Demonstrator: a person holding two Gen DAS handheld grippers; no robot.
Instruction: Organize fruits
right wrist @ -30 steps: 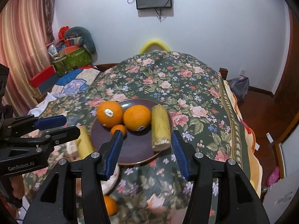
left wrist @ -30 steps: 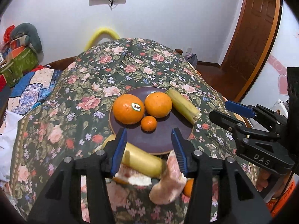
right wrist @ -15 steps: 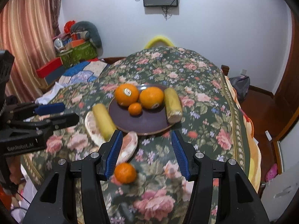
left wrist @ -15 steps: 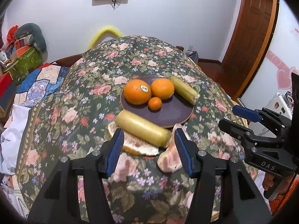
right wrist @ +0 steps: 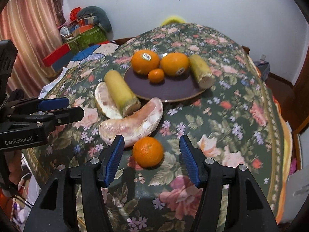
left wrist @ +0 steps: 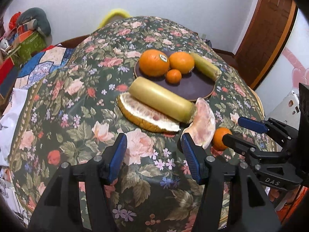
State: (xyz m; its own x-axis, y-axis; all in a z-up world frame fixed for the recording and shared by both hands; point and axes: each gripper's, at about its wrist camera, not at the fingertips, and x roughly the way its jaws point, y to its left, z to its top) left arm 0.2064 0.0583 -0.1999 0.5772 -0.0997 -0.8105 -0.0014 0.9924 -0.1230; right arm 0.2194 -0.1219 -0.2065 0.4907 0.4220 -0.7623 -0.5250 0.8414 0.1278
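Observation:
A dark purple plate (left wrist: 185, 90) (right wrist: 170, 90) holds two large oranges (left wrist: 154, 62) (right wrist: 145, 61), a small tangerine (right wrist: 156, 75) and a yellow-green stalk piece (right wrist: 200, 71). In front of it a second stalk piece (left wrist: 160, 98) lies on a pomelo rind (left wrist: 141, 116), beside a pink pomelo segment (right wrist: 133, 125). A loose orange (right wrist: 147, 151) (left wrist: 219, 138) sits on the cloth between my right gripper's (right wrist: 151, 143) fingers; the jaws are opening and the pads stand clear of it. My left gripper (left wrist: 153, 141) is open over bare cloth, just short of the rind.
The round table wears a dark floral cloth (left wrist: 77, 100) that falls away at the near edge. Boxes and cushions (right wrist: 87, 31) are stacked at the far left, a wooden door (left wrist: 266, 29) stands at the right. Each gripper shows in the other's view: left gripper (right wrist: 63, 108), right gripper (left wrist: 231, 129).
Both grippers have drawn back from the plate toward the table's near edge and sunk lower. The loose orange now lies between the right fingers. Both pairs of jaws stand slightly wider.

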